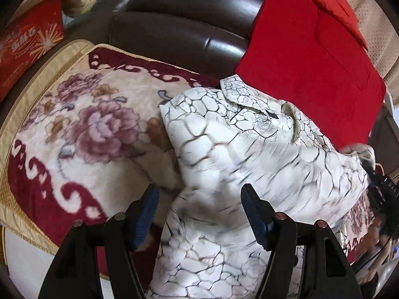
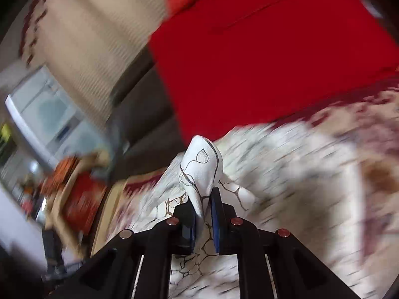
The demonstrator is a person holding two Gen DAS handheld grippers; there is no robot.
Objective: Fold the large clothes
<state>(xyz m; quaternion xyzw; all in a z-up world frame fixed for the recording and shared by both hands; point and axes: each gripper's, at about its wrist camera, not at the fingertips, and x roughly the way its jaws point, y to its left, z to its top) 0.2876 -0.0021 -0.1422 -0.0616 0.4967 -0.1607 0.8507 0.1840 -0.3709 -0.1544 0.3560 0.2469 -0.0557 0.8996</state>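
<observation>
Pinching shirt [image 2: 202, 169] edge, right gripper [image 2: 203, 209]

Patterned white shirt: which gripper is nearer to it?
Right. The right gripper is clamped on a fold of the shirt; the left gripper hovers open above it.

The white crackle-patterned shirt [image 1: 237, 169] lies on the floral plush blanket [image 1: 82, 124] spread over the dark leather sofa [image 1: 179, 25]. Behind the shirt, a flat red cushion [image 1: 309, 69] leans against the sofa back. A red printed box [image 1: 27, 47] stands left of the blanket.
</observation>
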